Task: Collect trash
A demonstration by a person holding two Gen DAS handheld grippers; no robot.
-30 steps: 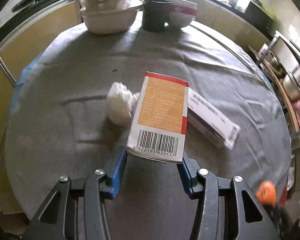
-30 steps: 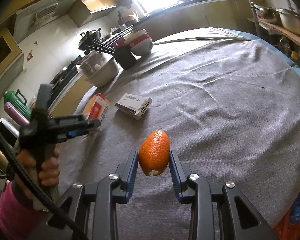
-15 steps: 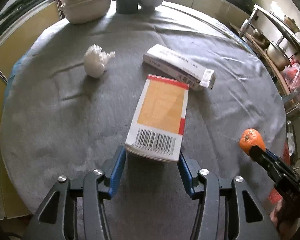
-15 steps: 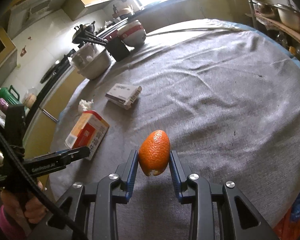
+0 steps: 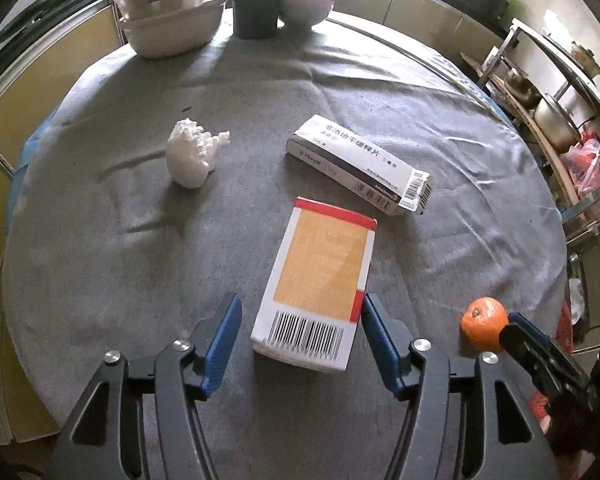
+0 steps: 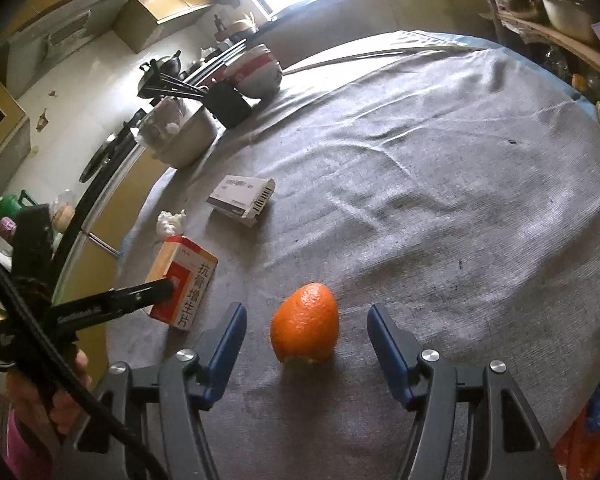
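Observation:
An orange and white carton lies on the grey tablecloth between the open fingers of my left gripper; it also shows in the right wrist view. An orange peel rests on the cloth between the open fingers of my right gripper, and appears at the lower right of the left wrist view. A white and purple medicine box and a crumpled white tissue lie farther back on the table.
At the table's far edge stand a white pot, a dark cup and a red and white bowl. A metal shelf with pots stands to the right. The table is covered with wrinkled grey cloth.
Both grippers have opened. The carton and the orange peel now rest on the cloth, no longer held in the air.

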